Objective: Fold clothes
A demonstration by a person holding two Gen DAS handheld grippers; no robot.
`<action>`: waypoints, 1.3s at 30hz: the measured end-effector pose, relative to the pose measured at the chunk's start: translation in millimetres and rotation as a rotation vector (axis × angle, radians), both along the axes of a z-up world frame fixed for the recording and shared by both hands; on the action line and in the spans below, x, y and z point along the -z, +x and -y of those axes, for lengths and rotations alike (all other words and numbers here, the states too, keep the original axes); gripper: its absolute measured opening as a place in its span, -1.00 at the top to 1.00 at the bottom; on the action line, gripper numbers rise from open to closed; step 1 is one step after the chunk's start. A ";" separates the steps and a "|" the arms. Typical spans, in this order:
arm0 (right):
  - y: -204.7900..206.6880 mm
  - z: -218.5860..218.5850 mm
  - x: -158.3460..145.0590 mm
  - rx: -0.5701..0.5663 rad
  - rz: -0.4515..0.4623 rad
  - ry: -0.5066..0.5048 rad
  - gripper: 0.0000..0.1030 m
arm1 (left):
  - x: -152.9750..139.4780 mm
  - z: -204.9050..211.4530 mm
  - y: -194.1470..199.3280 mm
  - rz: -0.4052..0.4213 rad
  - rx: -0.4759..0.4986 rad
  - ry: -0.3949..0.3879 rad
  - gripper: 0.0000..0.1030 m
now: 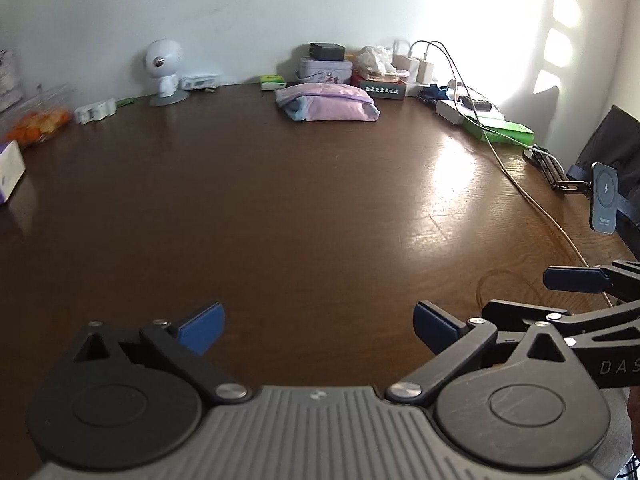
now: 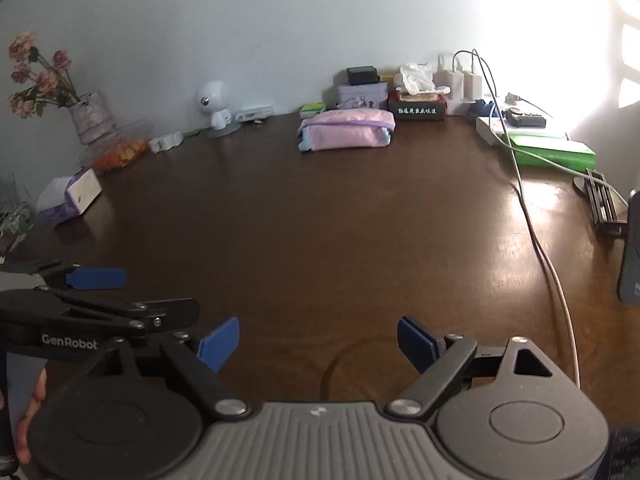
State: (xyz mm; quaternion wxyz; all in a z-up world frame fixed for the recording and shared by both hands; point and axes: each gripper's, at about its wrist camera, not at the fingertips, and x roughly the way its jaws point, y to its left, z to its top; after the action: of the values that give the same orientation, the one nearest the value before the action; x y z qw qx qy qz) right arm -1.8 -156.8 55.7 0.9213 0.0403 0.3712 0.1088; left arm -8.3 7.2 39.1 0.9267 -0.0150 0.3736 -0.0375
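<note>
A folded pink and lilac garment with pale blue trim lies at the far side of the dark wooden table; it also shows in the right wrist view. My left gripper is open and empty, low over the near part of the table. My right gripper is open and empty beside it. The right gripper's blue pad shows at the right edge of the left wrist view; the left gripper's blue pad shows at the left of the right wrist view. Both grippers are far from the garment.
Along the back wall stand a white round camera, tins and boxes, chargers and a vase of flowers. A white cable runs down the right side past a green box. A tissue pack lies left.
</note>
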 end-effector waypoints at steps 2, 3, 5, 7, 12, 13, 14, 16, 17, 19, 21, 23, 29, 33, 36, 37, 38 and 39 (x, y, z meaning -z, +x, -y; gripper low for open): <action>-21.5 0.2 7.2 0.009 0.032 -0.025 -0.86 | 8.0 -1.0 -15.3 0.022 -0.070 0.007 -0.99; -26.7 2.2 12.7 0.024 0.042 -0.040 -0.90 | 11.7 -1.4 -18.7 0.031 -0.101 0.015 -0.99; -27.3 6.4 22.3 0.063 0.026 -0.051 -0.90 | 18.2 0.1 -20.2 0.048 -0.125 0.048 -0.99; -24.0 9.7 27.7 0.072 0.013 -0.040 -0.90 | 23.7 5.5 -19.2 0.046 -0.106 0.094 -0.99; -26.8 2.4 34.4 0.024 0.063 -0.074 -0.98 | 32.1 17.8 -18.2 0.080 -0.047 0.152 -0.99; -27.2 0.1 35.9 0.021 0.070 -0.087 -0.99 | 32.5 18.4 -17.5 0.082 -0.043 0.154 -0.99; -27.5 -2.3 37.4 0.018 0.077 -0.100 -1.00 | 33.0 18.5 -16.7 0.084 -0.039 0.155 -0.99; -27.0 -7.9 37.6 0.012 0.077 -0.134 -1.00 | 33.9 19.8 -16.0 0.094 -0.031 0.168 -0.99; -26.7 -8.4 37.5 0.008 0.076 -0.131 -1.00 | 34.0 21.9 -16.9 0.105 -0.027 0.190 -0.99; -26.2 -9.5 37.0 0.006 0.076 -0.132 -1.00 | 34.3 27.5 -18.6 0.129 0.000 0.236 -0.99; -26.5 -9.4 37.1 0.008 0.075 -0.131 -1.00 | 34.3 29.5 -18.7 0.135 0.009 0.247 -0.99; -26.8 -9.2 37.1 0.009 0.075 -0.131 -1.00 | 34.6 22.6 -15.7 0.115 0.015 0.193 -0.99; -26.6 -10.2 37.0 0.011 0.074 -0.133 -1.00 | 35.4 8.1 -9.2 0.072 0.011 0.076 -0.99; -24.1 -12.0 36.9 0.021 0.074 -0.133 -1.00 | 35.6 6.4 -9.4 0.070 0.016 0.068 -0.99; -24.0 -11.5 36.5 0.022 0.073 -0.131 -1.00 | 35.6 6.3 -9.9 0.070 0.016 0.068 -0.99; -24.1 -11.6 36.5 0.022 0.073 -0.131 -1.00 | 35.6 6.1 -10.1 0.069 0.017 0.067 -0.99; -24.2 -11.7 36.3 0.022 0.073 -0.131 -1.00 | 35.4 5.8 -10.3 0.069 0.018 0.067 -0.99; -24.2 -11.8 36.2 0.022 0.073 -0.130 -1.00 | 35.4 5.5 -10.7 0.069 0.020 0.066 -0.99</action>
State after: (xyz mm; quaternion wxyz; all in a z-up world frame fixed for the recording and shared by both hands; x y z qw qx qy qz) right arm -26.0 -145.0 19.5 0.9360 -0.0197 0.3433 0.0757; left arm -19.0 1.7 3.7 0.9386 0.0208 0.3425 -0.0351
